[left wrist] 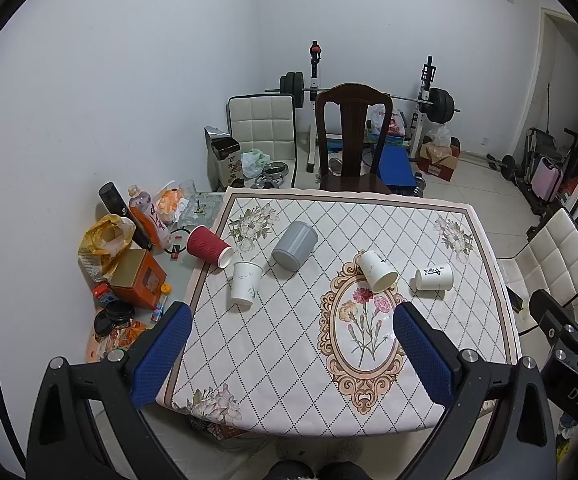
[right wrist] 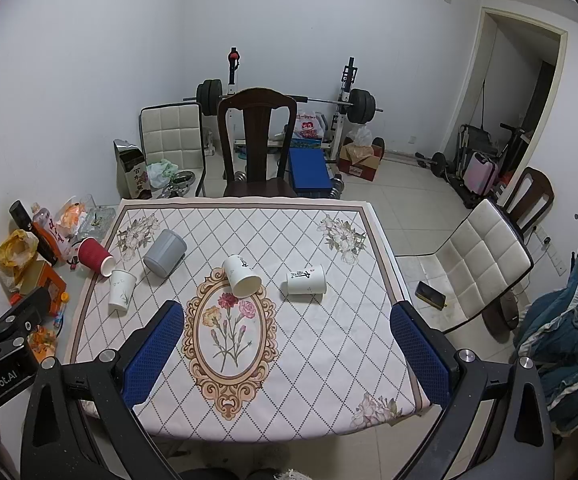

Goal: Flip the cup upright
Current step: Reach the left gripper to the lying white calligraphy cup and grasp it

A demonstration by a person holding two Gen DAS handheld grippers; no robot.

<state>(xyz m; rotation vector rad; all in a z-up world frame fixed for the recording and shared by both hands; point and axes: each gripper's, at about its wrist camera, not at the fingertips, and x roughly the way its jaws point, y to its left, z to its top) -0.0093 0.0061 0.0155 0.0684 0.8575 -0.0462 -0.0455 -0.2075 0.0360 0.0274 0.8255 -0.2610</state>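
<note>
Several cups lie tipped on the patterned tablecloth (left wrist: 289,344). A red ribbed cup (left wrist: 208,247) lies at the far left, a white cup (left wrist: 245,282) beside it, a grey cup (left wrist: 295,249) behind, a white cup (left wrist: 377,271) at the centre and a white cup with black writing (left wrist: 434,278) at the right. They also show in the right wrist view: red (right wrist: 94,257), white (right wrist: 122,290), grey (right wrist: 164,253), centre white (right wrist: 242,275), lettered (right wrist: 305,280). My left gripper (left wrist: 291,320) and right gripper (right wrist: 287,316) are open and empty, held above the table's near edge.
Bottles, bags and an orange box (left wrist: 139,284) crowd the table's left strip. A dark wooden chair (left wrist: 351,140) stands behind the table, a white padded chair (right wrist: 477,264) with a phone at the right. A barbell rack (left wrist: 369,96) stands at the back wall.
</note>
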